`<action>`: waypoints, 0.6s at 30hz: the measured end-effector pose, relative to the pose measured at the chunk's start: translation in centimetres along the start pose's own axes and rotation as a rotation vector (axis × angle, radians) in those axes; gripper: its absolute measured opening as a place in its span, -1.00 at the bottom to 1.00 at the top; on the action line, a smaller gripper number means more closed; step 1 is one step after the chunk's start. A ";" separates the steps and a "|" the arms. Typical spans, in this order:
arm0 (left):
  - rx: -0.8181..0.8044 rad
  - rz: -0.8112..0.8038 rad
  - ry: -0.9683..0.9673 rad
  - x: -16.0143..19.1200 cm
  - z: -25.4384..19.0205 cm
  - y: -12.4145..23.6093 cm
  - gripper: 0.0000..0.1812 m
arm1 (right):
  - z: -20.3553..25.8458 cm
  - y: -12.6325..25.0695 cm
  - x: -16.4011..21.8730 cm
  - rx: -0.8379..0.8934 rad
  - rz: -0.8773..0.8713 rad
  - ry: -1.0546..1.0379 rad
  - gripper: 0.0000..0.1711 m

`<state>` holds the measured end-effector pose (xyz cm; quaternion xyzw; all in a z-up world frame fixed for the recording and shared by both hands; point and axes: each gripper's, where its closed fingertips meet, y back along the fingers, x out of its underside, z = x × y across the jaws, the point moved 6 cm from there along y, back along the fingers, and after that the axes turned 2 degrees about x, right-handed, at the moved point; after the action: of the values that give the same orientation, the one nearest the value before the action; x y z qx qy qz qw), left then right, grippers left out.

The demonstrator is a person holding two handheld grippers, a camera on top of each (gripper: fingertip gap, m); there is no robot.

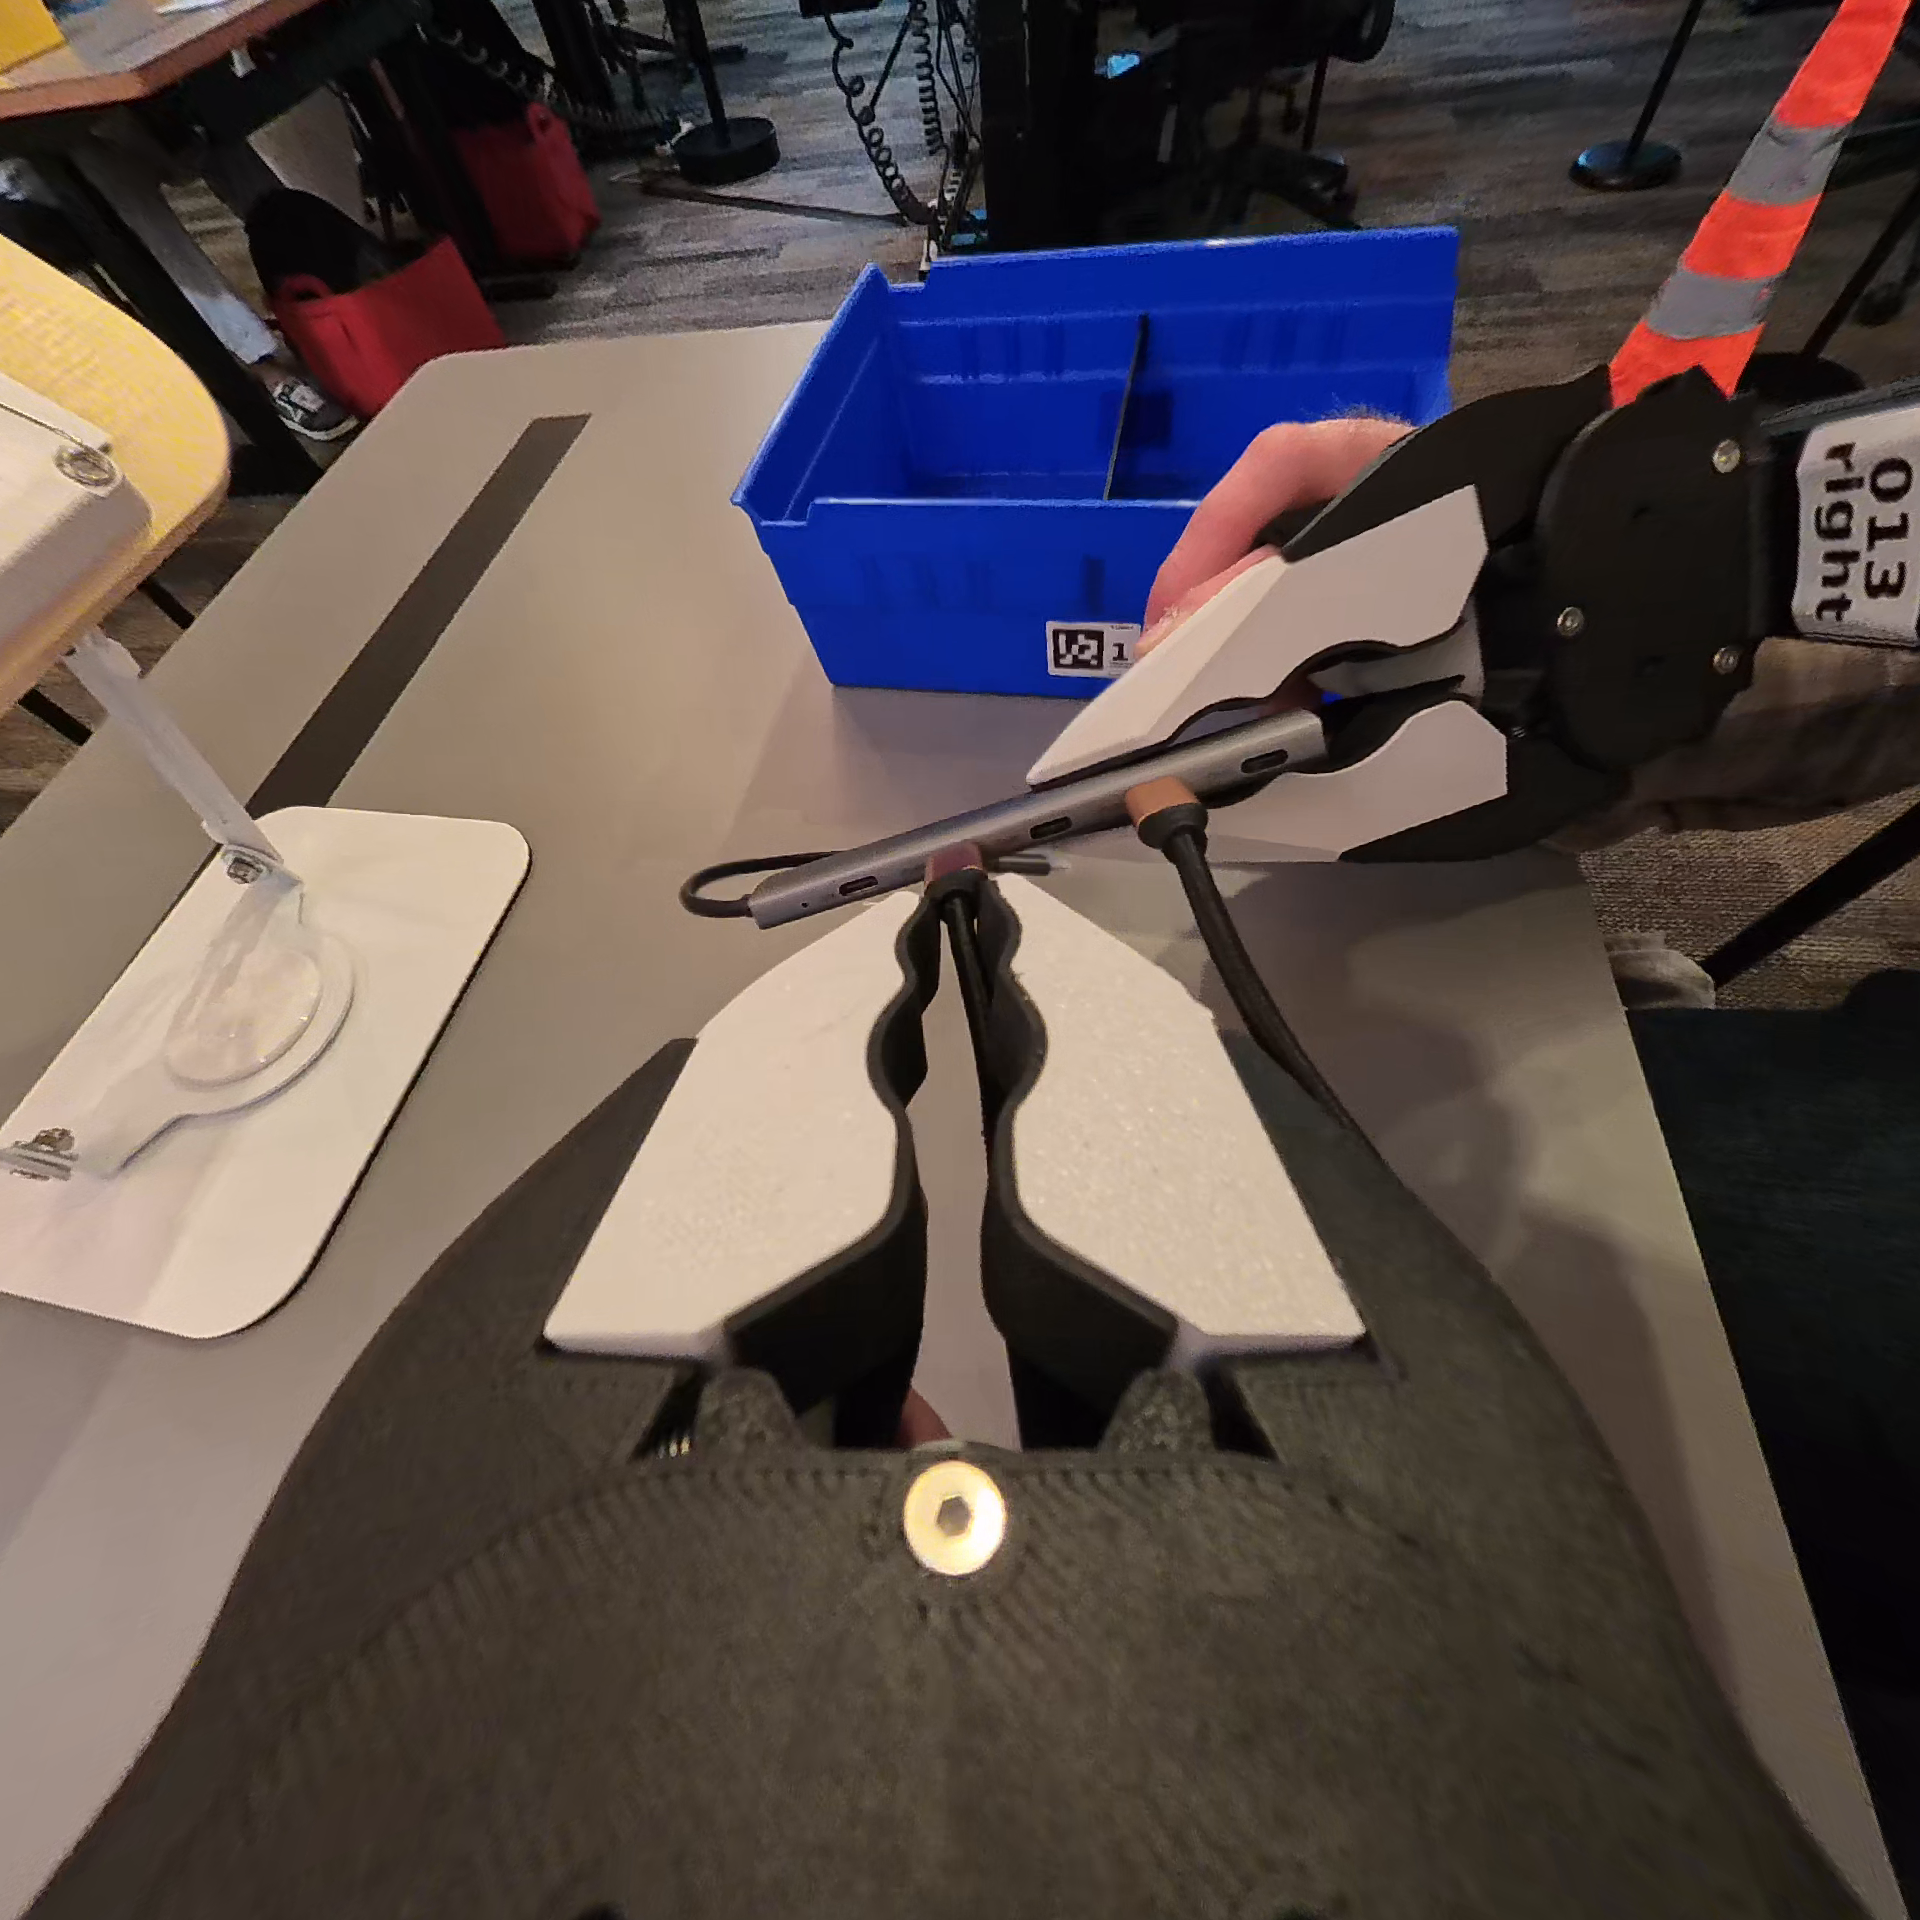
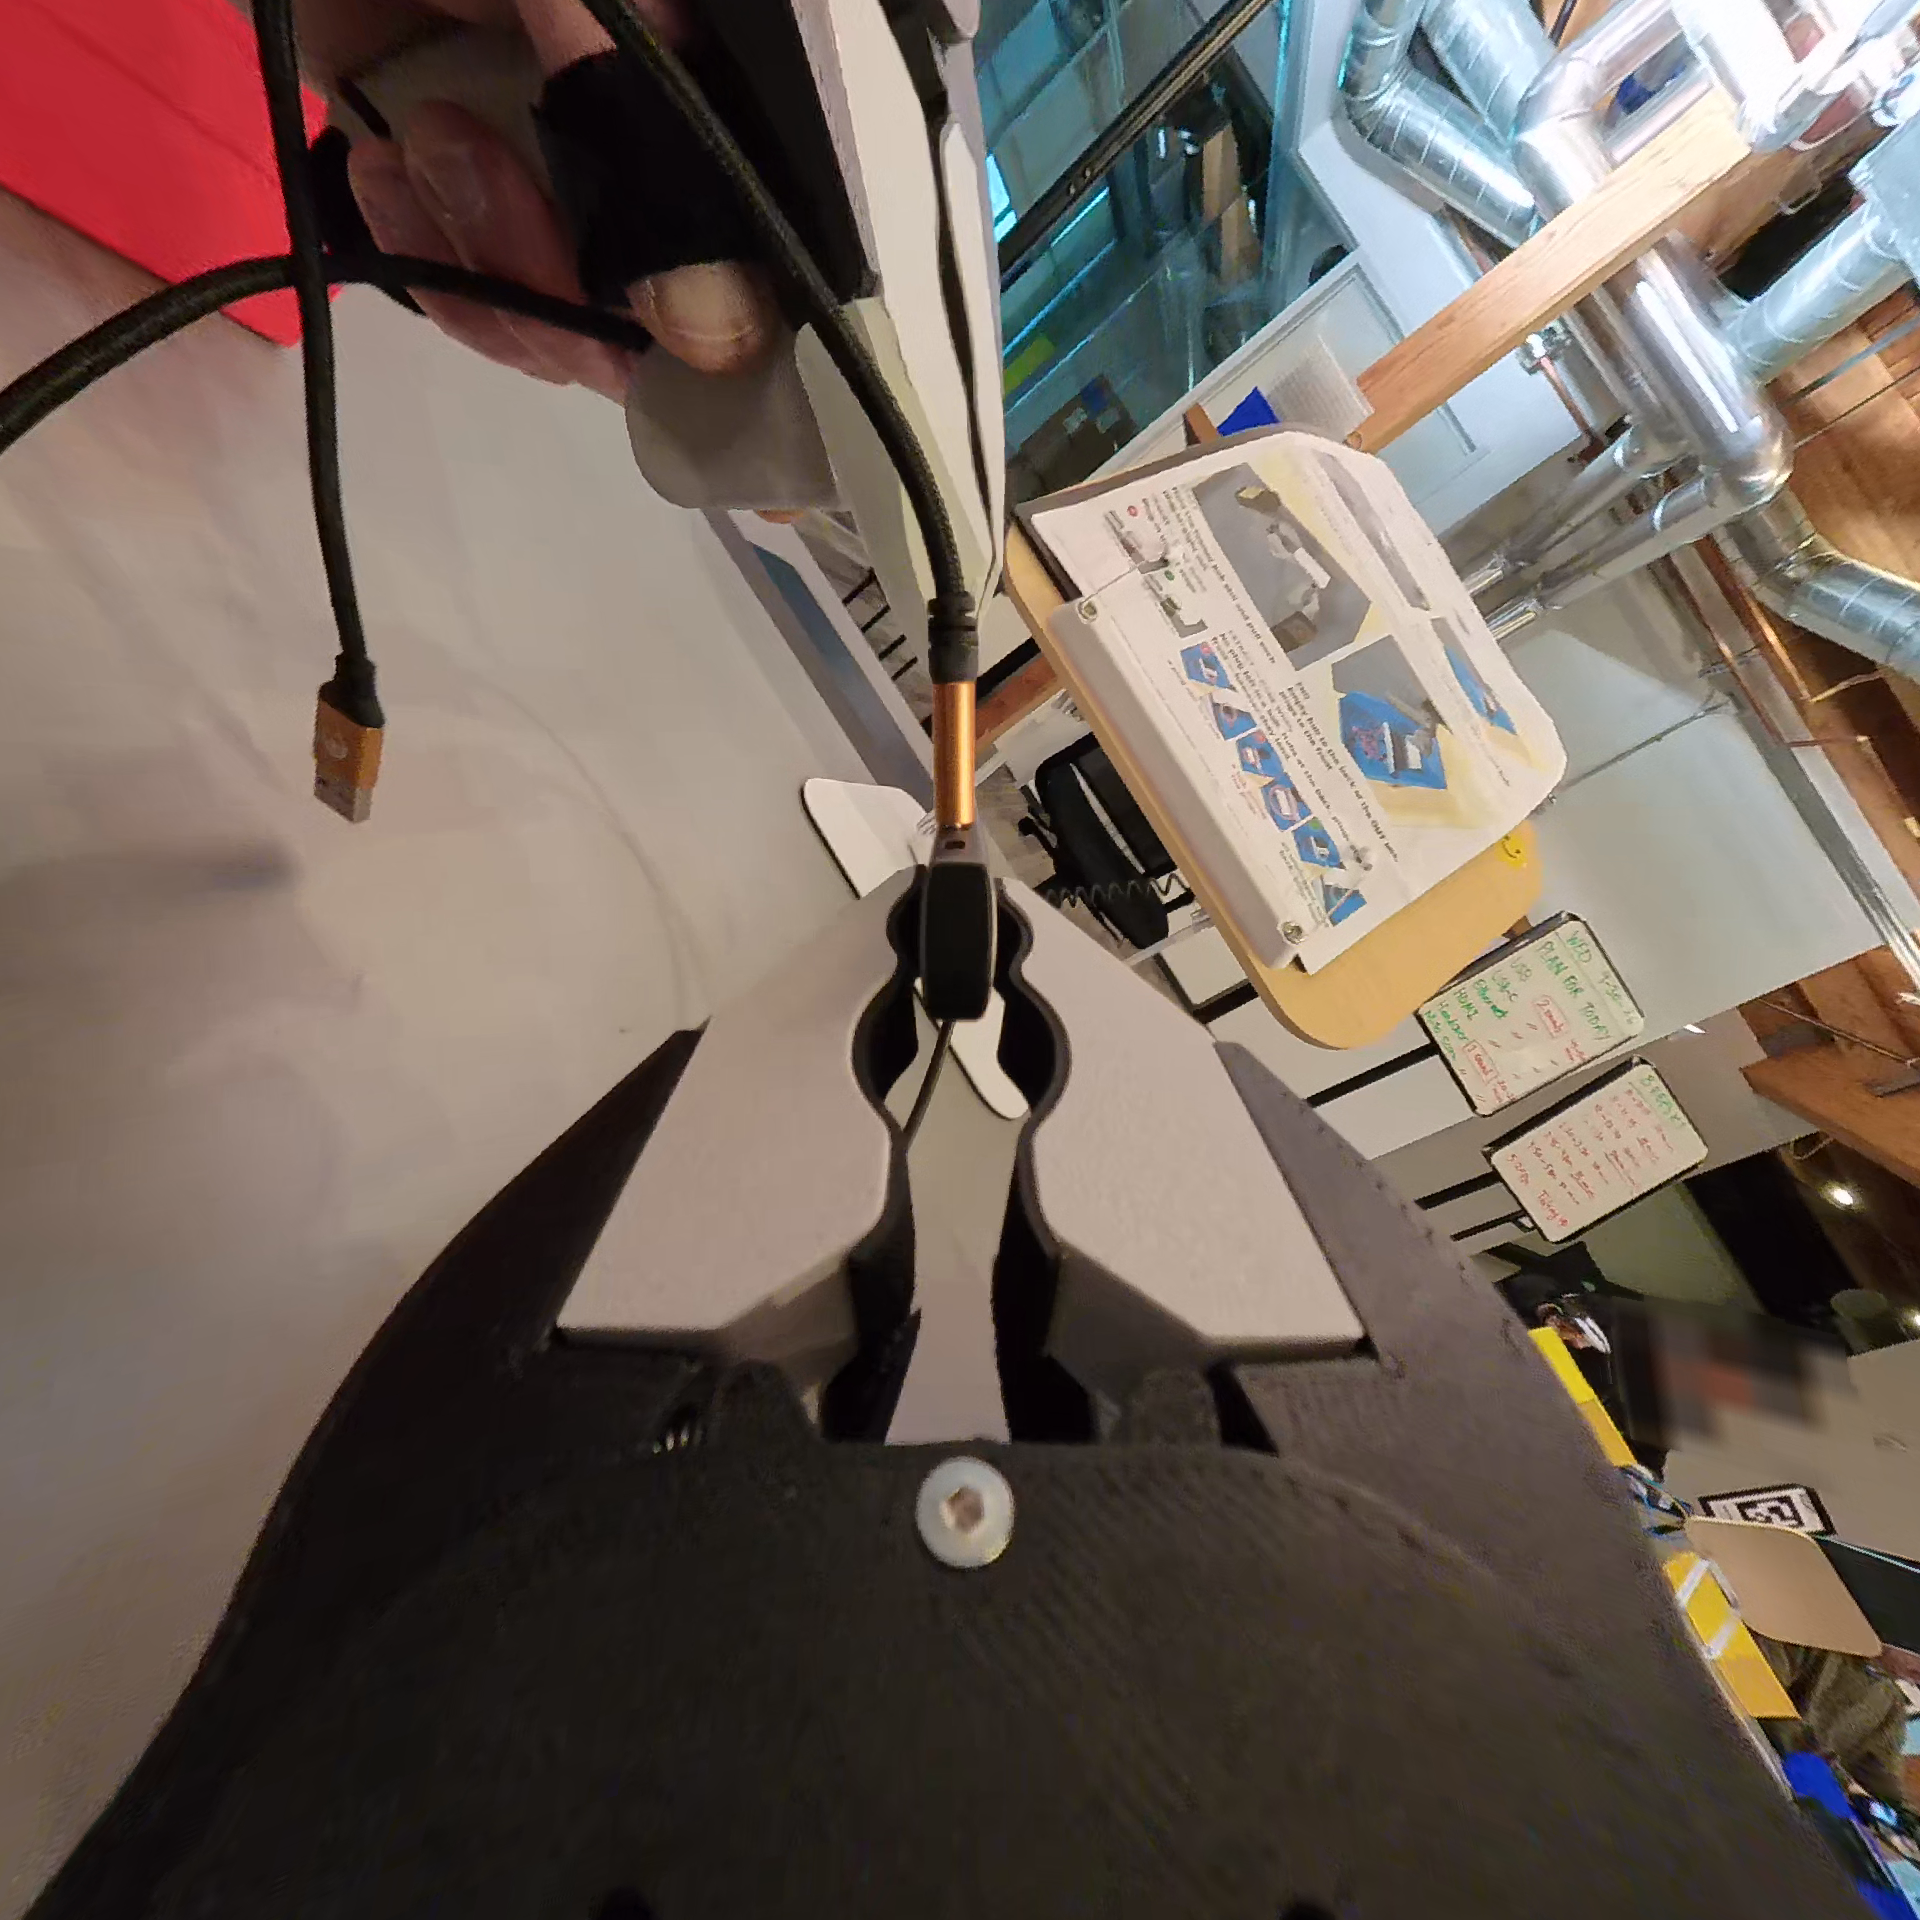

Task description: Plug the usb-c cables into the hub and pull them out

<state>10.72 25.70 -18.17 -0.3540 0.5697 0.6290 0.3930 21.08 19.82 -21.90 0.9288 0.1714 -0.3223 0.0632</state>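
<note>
Right gripper [image 1: 1049, 774] pinches the hub [image 1: 1039, 826] by one end, holding it clear of the grey table [image 1: 623, 644] with its port face turned toward the left gripper; probable reason: the slots face the incoming plug and the clamp resists the push. The hub is a slim grey metal bar, matte, with small oval slots along the side. One cable with a copper-coloured plug [image 1: 1155, 805] already sits in a port near the right gripper; its black braided cord droops off toward the table edge. Left gripper [image 1: 956, 899] is pressed together on a second braided cable just behind its dark red plug [image 1: 954, 862], which meets the hub at a middle port; whether it is fully seated I cannot tell. Judgement: the grip close behind the plug keeps the limp cord from buckling. In the right wrist view a loose copper-coloured connector [image 2: 348, 753] dangles free. Gripper fingers are white, flat-faced, with scalloped black inner edges. A blue plastic bin [image 1: 1039, 582] stands behind.
</note>
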 end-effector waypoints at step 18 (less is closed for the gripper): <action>0.013 0.005 -0.006 0.0 -1.0 -0.9 -0.93 | 0.1 -0.5 -0.7 -0.026 -0.011 0.026 -0.94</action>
<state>11.53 24.78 -18.68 -0.3483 0.5735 0.6272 0.3954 20.36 20.08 -21.57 0.9312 0.1813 -0.3081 0.0712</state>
